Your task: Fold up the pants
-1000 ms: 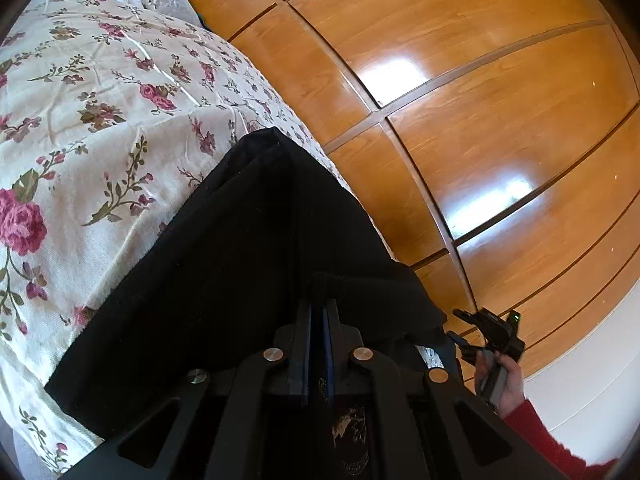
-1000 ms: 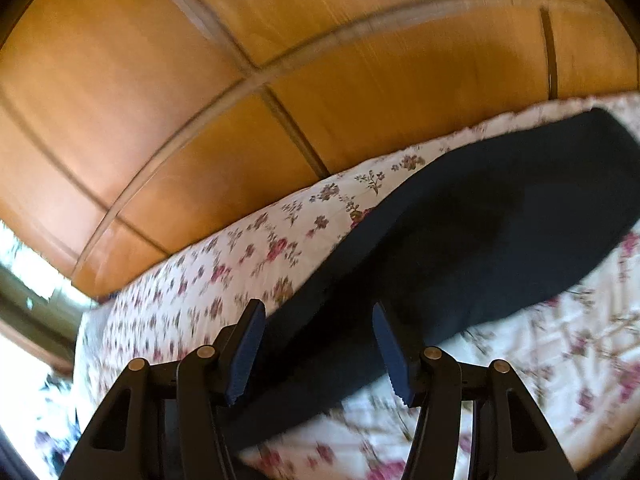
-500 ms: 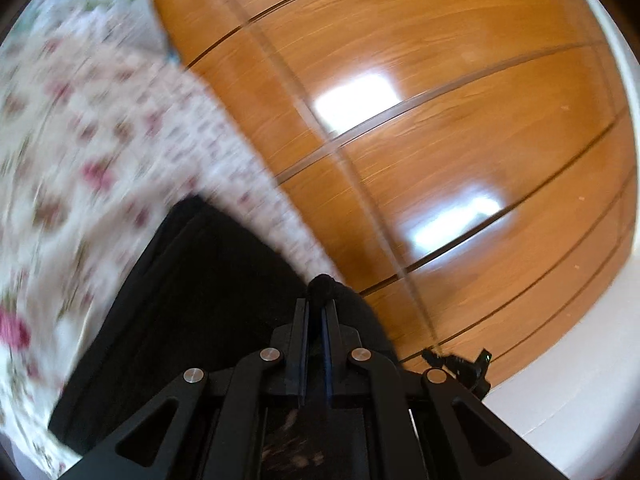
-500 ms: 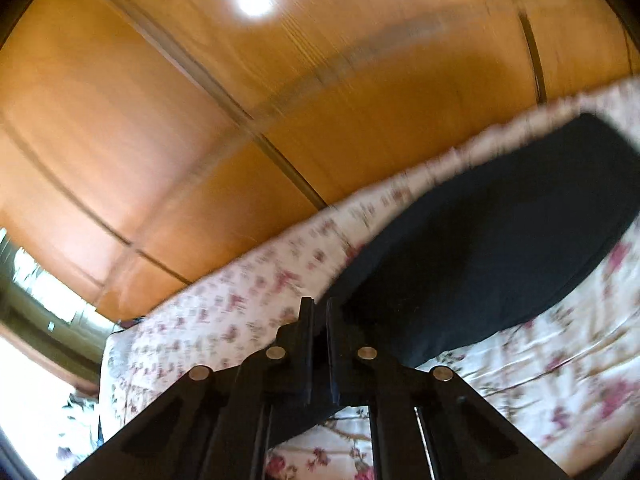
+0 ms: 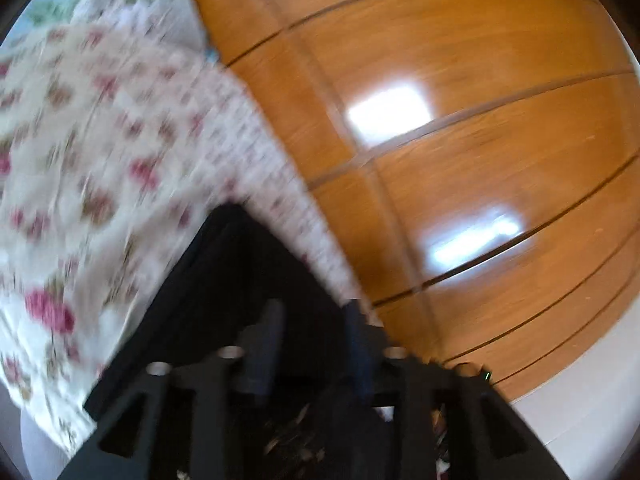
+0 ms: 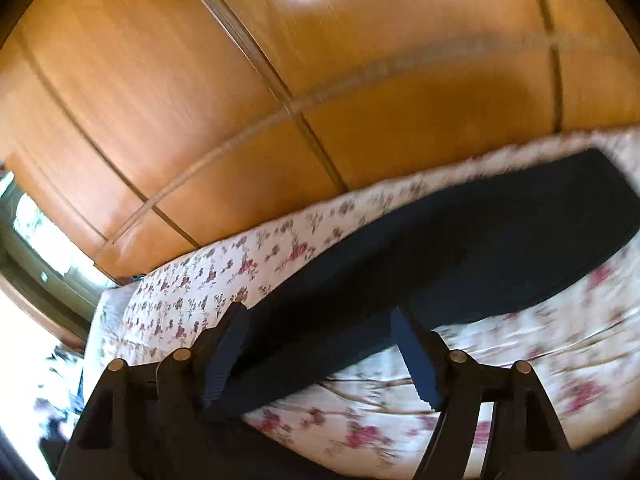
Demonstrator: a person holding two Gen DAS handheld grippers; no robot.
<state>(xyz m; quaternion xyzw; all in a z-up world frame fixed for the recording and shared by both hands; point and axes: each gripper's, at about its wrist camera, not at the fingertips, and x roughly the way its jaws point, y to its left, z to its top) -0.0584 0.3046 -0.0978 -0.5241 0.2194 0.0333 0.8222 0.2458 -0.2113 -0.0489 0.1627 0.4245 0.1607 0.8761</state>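
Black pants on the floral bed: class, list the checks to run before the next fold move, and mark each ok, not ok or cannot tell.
1. Left gripper open, jaws just opened: ok.
2. Right gripper open, jaws just opened, pads clear of the cloth: ok.
3. Black pants lie long on the floral bedspread: ok.
4. Pants free of wrinkles: cannot tell, the pictures are blurred.
5. Folded edges lined up: cannot tell.
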